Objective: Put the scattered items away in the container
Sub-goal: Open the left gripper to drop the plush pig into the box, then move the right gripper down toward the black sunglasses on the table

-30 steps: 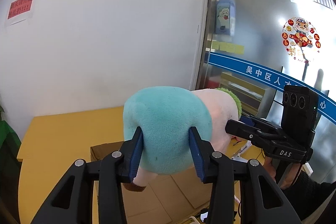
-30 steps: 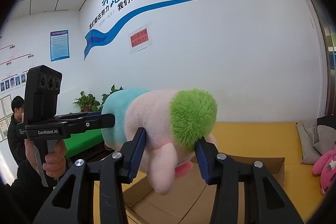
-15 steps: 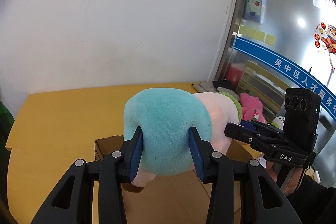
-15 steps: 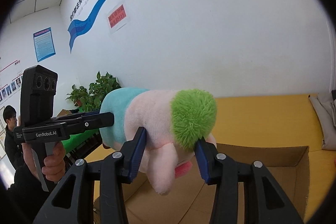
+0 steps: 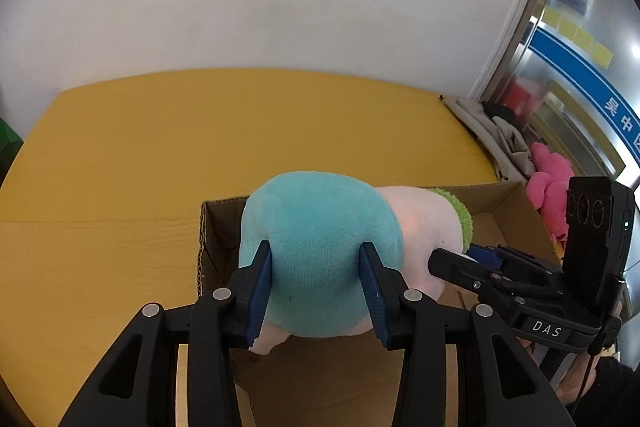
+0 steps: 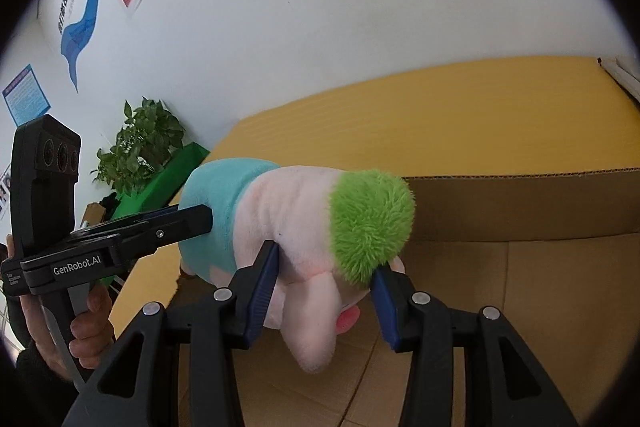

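Observation:
A plush toy (image 5: 320,247) with a teal rear, pink body and green tuft hangs over an open cardboard box (image 5: 216,227). My left gripper (image 5: 316,291) is shut on the teal end, its blue pads pressed into the plush. My right gripper (image 6: 326,291) is shut on the pink head end of the plush toy (image 6: 296,219), beside the green tuft. The cardboard box (image 6: 520,207) lies below and behind the toy, its brown floor showing between the fingers. Each gripper shows in the other's view: the left gripper (image 6: 192,221) at the left, the right gripper (image 5: 452,263) at the right.
The box rests on a yellow table (image 5: 200,147) against a white wall. A pink plush (image 5: 550,179) and grey cloth (image 5: 496,135) lie at the table's right end, near a glass door. A potted plant (image 6: 140,147) and a green surface stand off the left end.
Both grippers have come down and tilted downward with the toy held between them. The box, earlier low in view, now lies directly beneath the toy. The grips are unchanged.

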Tool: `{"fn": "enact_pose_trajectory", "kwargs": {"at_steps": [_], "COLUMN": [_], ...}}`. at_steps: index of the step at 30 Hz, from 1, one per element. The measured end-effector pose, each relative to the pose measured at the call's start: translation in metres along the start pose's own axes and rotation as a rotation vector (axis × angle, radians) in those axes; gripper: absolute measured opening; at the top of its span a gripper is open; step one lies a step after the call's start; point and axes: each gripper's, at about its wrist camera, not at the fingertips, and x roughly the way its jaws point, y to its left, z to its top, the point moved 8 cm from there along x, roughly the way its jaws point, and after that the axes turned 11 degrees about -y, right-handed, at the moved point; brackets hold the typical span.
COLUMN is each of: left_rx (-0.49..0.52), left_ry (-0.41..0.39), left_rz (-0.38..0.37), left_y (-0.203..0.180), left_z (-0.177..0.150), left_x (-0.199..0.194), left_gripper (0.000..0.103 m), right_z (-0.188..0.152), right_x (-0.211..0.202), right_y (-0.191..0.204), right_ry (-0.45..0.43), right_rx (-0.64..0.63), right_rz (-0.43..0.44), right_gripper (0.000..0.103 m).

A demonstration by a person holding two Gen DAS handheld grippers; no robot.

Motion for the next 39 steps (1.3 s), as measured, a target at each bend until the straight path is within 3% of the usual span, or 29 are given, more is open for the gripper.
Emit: {"fn": "enact_pose_trajectory", "kwargs": {"at_steps": [2, 5, 6, 7, 8, 9, 11, 15, 20, 25, 28, 32, 35, 39], "left_rx": [0.021, 0.016, 0.000, -0.022, -0.043, -0.049, -0.030, 0.005, 0.104, 0.151, 0.134, 0.069, 0.028, -0.035], "left_ry": [0.038, 0.029, 0.024, 0.019, 0.011, 0.000, -0.042, -0.118, -0.161, -0.069, 0.006, 0.088, 0.126, 0.118], "left_rz": [0.036, 0.083, 0.089, 0.088, 0.080, 0.085, 0.120, 0.121, 0.076, 0.043, 0.032, 0.016, -0.011, -0.028], "left_y": [0.004, 0.008, 0.011, 0.015, 0.016, 0.018, 0.021, 0.011, -0.026, -0.052, -0.054, -0.059, -0.060, -0.060], "left_z": [-0.009, -0.013, -0.012, -0.012, -0.012, -0.012, -0.009, -0.008, -0.036, -0.097, -0.136, -0.169, -0.188, -0.194], "left_x": [0.014, 0.016, 0.015, 0.013, 0.008, 0.004, -0.014, -0.061, -0.126, -0.144, -0.139, -0.133, -0.138, -0.150], "left_gripper": [0.047, 0.058, 0.064, 0.070, 0.081, 0.082, 0.082, 0.082, 0.094, 0.094, 0.094, 0.094, 0.094, 0.093], "right_z": [-0.008, -0.017, -0.016, -0.018, -0.020, -0.023, -0.031, -0.016, 0.001, -0.021, -0.050, -0.083, -0.098, -0.108], "right_x": [0.010, 0.016, 0.016, 0.017, 0.020, 0.023, 0.024, -0.005, -0.086, -0.176, -0.208, -0.217, -0.226, -0.242], "right_y": [-0.006, -0.010, -0.008, -0.008, -0.003, 0.001, 0.005, 0.017, 0.035, 0.039, 0.021, -0.021, -0.040, -0.048], "right_ry": [0.038, 0.062, 0.060, 0.066, 0.085, 0.110, 0.145, 0.094, 0.067, 0.046, 0.062, 0.145, 0.181, 0.209], "right_rx": [-0.017, -0.022, -0.018, 0.003, 0.018, 0.023, -0.022, -0.075, -0.082, -0.065, -0.089, -0.085, -0.027, -0.029], "right_rz": [-0.037, -0.052, -0.051, -0.031, -0.007, 0.008, -0.015, -0.014, 0.019, 0.041, -0.050, -0.182, -0.190, -0.217], "right_gripper": [0.044, 0.051, 0.058, 0.074, 0.081, 0.082, 0.082, 0.082, 0.082, 0.082, 0.082, 0.082, 0.082, 0.082]}}
